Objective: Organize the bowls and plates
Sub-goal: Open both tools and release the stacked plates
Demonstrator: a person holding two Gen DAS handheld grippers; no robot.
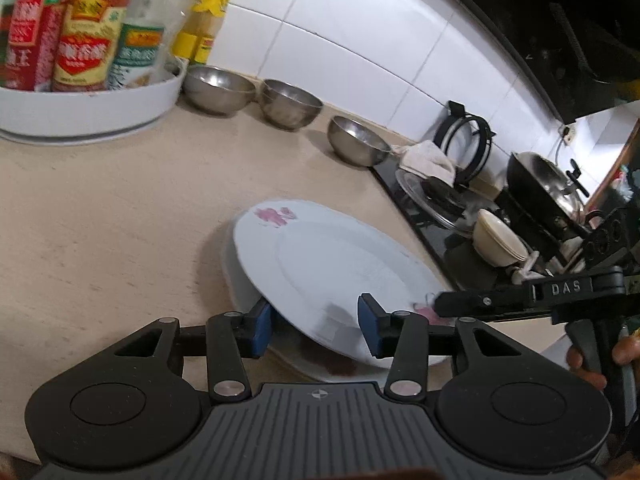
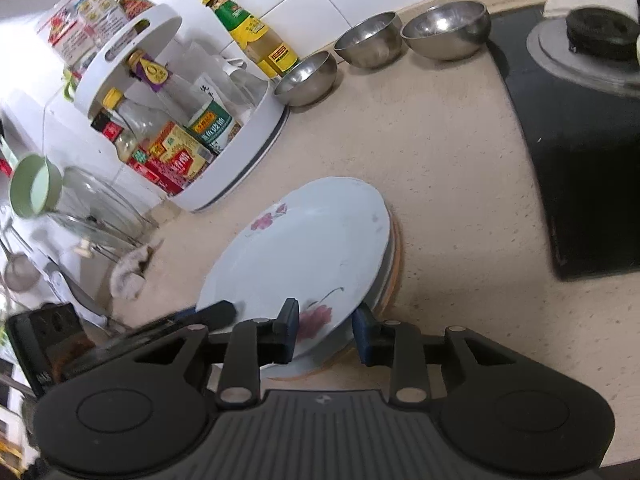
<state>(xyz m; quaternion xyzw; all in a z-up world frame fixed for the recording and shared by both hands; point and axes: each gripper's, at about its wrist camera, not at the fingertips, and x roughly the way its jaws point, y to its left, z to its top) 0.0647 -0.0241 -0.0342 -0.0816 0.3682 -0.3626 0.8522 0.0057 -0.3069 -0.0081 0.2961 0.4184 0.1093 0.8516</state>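
A white plate with pink flowers (image 1: pixel 320 256) (image 2: pixel 304 248) lies tilted on a stack of plates (image 1: pixel 236 280) (image 2: pixel 391 264) on the beige counter, its near rim raised. My left gripper (image 1: pixel 316 328) stands open around that rim, one pad below it and one above, with a shadowed gap between pad and plate. My right gripper (image 2: pixel 326 330) is shut on the opposite rim, over a pink flower. Its fingers (image 1: pixel 460 302) reach in from the right in the left wrist view. Three steel bowls (image 1: pixel 218 86) (image 1: pixel 290 102) (image 1: pixel 356 140) stand along the wall. Stacked cream bowls (image 1: pixel 498 240) sit on the stove.
A white turntable of sauce bottles (image 1: pixel 92 108) (image 2: pixel 224 168) stands near the wall, left of the plates. The black stove (image 2: pixel 580 160) lies to the right, with a wok (image 1: pixel 540 184) and a cloth. A glass lid (image 2: pixel 100 208) and a green cup sit by the sink side.
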